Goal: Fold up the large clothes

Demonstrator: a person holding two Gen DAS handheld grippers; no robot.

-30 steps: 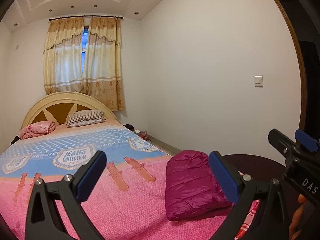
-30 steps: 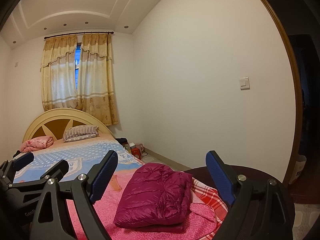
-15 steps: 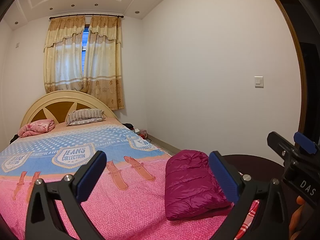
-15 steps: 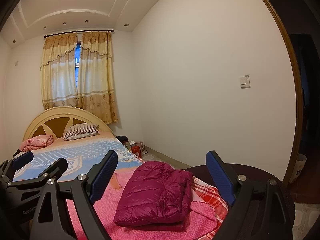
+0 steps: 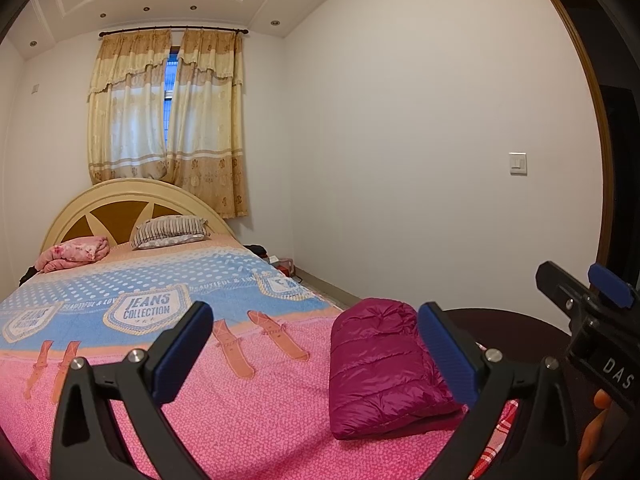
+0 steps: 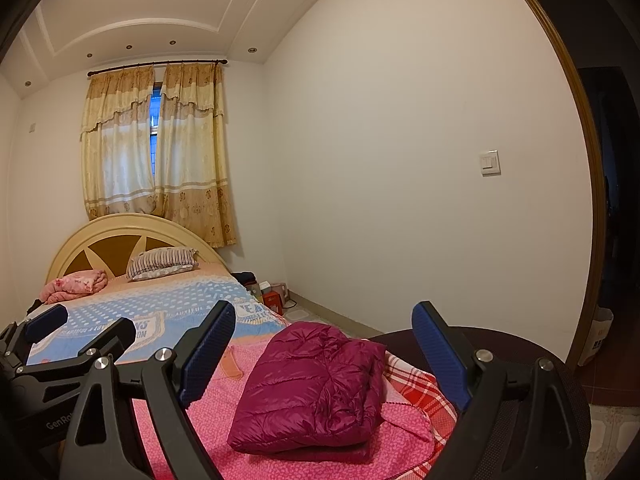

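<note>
a bedroom in a home. a bed [image 5: 224, 412] fills most of the room, with a rounded cream headboard [image 5: 132, 200], a striped pillow [image 5: 170, 231] and a pink and blue printed bedspread [image 5: 160, 280]. a folded pink blanket [image 5: 76, 252] lies by the headboard. yellow patterned curtains [image 5: 168, 120] hang on a rod over a window. plain white walls carry a light switch [image 5: 518, 163], the ceiling has recessed lights [image 5: 274, 23], and a wood-framed doorway [image 6: 592, 184] opens on the right.

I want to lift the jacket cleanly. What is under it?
The jacket lies on the pink bedspread; a red plaid cloth shows beside it. Whether that runs underneath is hidden.
</note>
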